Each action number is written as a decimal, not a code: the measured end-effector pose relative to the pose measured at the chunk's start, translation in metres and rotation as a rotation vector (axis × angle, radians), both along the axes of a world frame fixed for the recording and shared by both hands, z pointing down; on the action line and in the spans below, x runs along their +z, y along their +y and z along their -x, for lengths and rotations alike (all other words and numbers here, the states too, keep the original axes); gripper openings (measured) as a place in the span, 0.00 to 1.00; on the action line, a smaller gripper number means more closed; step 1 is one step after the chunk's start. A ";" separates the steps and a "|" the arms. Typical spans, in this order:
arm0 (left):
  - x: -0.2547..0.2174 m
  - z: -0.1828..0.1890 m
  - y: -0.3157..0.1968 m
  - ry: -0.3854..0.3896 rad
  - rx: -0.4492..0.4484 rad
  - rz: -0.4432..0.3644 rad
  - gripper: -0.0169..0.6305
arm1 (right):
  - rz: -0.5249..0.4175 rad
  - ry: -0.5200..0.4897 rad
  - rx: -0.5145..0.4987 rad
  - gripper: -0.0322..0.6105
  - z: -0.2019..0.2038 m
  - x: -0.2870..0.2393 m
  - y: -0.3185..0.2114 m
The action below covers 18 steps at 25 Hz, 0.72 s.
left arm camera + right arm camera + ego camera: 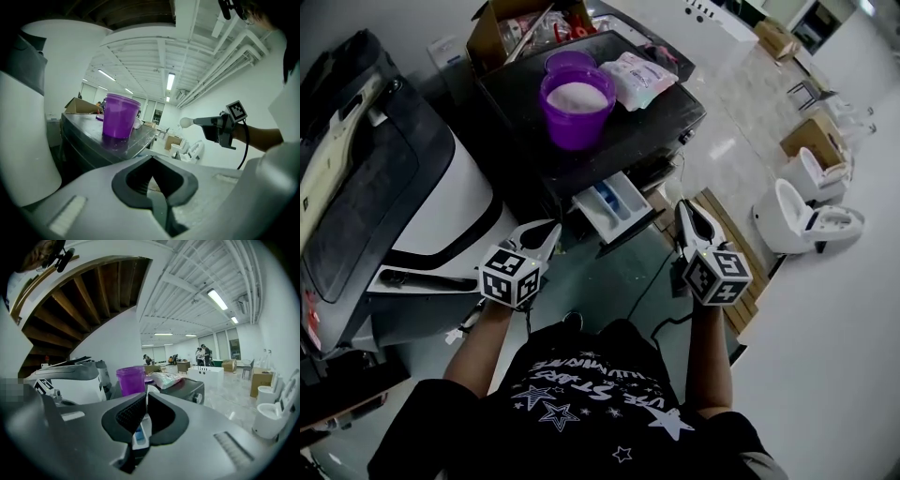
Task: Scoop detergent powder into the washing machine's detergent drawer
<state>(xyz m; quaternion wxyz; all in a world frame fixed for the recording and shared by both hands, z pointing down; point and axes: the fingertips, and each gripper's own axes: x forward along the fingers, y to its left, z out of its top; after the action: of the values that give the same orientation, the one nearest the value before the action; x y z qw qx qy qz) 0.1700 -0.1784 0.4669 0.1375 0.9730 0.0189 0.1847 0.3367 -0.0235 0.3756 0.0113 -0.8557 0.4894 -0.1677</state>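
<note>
Drawer juts open at 12 o'clock past the washer's front edge, between your left tool, pinched together, and right tool, clamped on a scoop.

To the right of your right tool lie a wooden pallet and, farther out, white toilets, while well ahead of your left tool sit an open cardboard box and a pale plastic pouch, with a dark-lidded white appliance to its left.

Both arms reach forward, left gripper and right gripper fingers closed
</note>
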 end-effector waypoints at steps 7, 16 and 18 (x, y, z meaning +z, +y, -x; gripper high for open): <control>-0.011 -0.006 -0.040 0.026 -0.113 -0.023 0.03 | -0.001 0.176 -0.238 0.11 -0.034 -0.048 -0.093; -0.025 -0.015 -0.078 0.036 -0.332 -0.060 0.03 | 0.032 0.372 -0.617 0.11 -0.047 -0.090 -0.214; -0.027 -0.016 -0.085 0.033 -0.380 -0.067 0.03 | 0.092 0.451 -0.718 0.11 -0.045 -0.089 -0.236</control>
<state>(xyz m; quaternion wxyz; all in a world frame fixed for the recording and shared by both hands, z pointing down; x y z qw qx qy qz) 0.1862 -0.2633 0.4395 0.1373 0.9660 -0.1688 0.1399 0.3818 -0.2595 0.2864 -0.1935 -0.6460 0.7384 0.0088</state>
